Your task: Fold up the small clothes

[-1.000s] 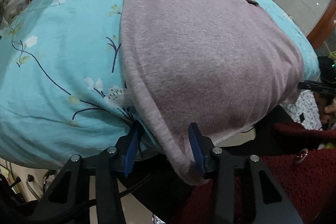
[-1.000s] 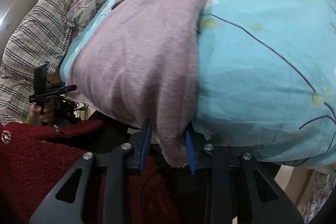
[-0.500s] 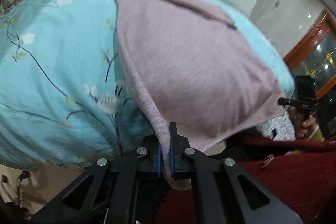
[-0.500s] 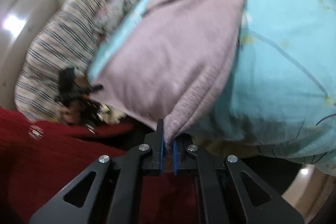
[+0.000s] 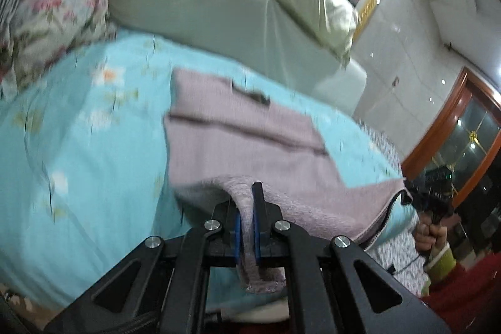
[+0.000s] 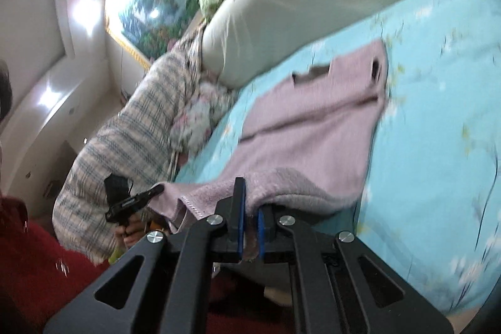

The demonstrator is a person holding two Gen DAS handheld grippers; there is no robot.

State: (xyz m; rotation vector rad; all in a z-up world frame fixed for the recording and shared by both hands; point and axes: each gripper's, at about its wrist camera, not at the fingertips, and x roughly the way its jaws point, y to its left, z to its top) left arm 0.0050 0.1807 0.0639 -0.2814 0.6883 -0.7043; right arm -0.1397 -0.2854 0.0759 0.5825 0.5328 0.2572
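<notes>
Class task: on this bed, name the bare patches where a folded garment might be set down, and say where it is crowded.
Bare blue floral bedspread lies left of the mauve garment in the left wrist view, and more beyond its other edge in the right wrist view. Crowded: the head of the bed, with the grey pillow and floral bedding, and the near edge, where both grippers clamp the garment's hem.

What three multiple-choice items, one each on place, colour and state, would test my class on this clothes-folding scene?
1. Where does the mauve garment lie?
A. on the turquoise floral bedspread
B. on the floor
C. on a chair

2. What colour are the gripper pads?
A. red
B. blue
C. yellow

3. What is the left gripper doing?
A. hanging open
B. clamping a pillow
C. clamping the garment's near edge

Answers: 1 A, bedspread shows around it; 2 B, blue strips line both grippers; 3 C, mauve cloth is pinched between its pads, as with the right gripper.
</notes>
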